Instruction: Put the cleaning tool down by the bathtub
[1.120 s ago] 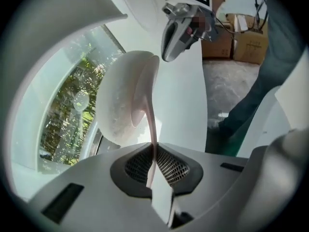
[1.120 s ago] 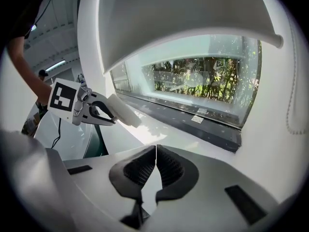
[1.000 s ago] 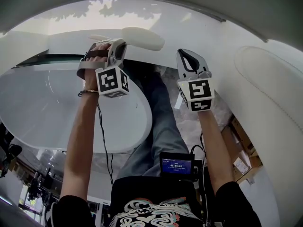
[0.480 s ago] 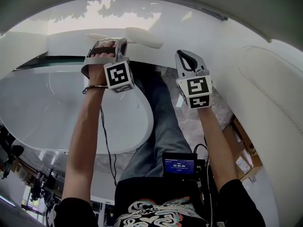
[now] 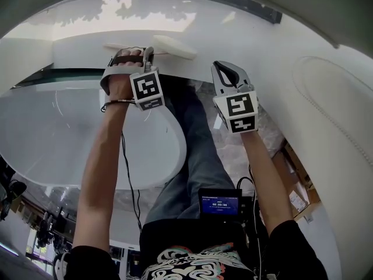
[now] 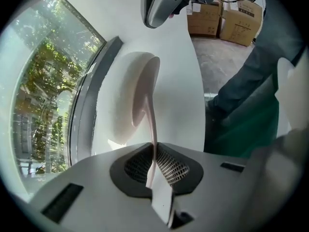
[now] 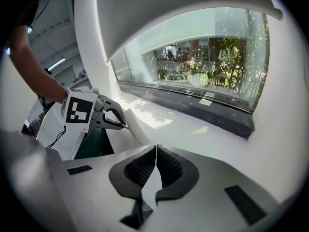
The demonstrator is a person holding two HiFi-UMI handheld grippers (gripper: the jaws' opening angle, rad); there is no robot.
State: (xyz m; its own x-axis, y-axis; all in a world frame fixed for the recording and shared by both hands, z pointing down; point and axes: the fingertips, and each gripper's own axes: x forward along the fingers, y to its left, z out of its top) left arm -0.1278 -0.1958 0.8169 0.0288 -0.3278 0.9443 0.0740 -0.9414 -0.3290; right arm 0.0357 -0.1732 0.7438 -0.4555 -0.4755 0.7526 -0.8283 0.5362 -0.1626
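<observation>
The cleaning tool (image 5: 172, 46) is a pale, flat oblong pad on a thin handle. It lies out over the white ledge (image 5: 81, 56) behind the bathtub (image 5: 70, 139). My left gripper (image 5: 150, 53) is shut on the handle. In the left gripper view the thin handle (image 6: 153, 129) runs from between the jaws to the pad (image 6: 145, 83), which hangs close over the ledge. My right gripper (image 5: 225, 70) hovers to the right of the tool. Its jaws are shut with nothing between them (image 7: 156, 150). From there I see the left gripper (image 7: 94, 112) and the tool (image 7: 134, 125).
A long window (image 7: 203, 66) runs along the ledge's far side. The person's legs (image 5: 195, 150) stand between the tub and a white padded wall (image 5: 335, 115). Cardboard boxes (image 6: 227, 13) sit on the floor at the right. A small screen (image 5: 218, 203) hangs at the waist.
The left gripper has carried the tool farther out over the ledge, away from the body. The right gripper has drifted slightly left. Both jaws stay as they were.
</observation>
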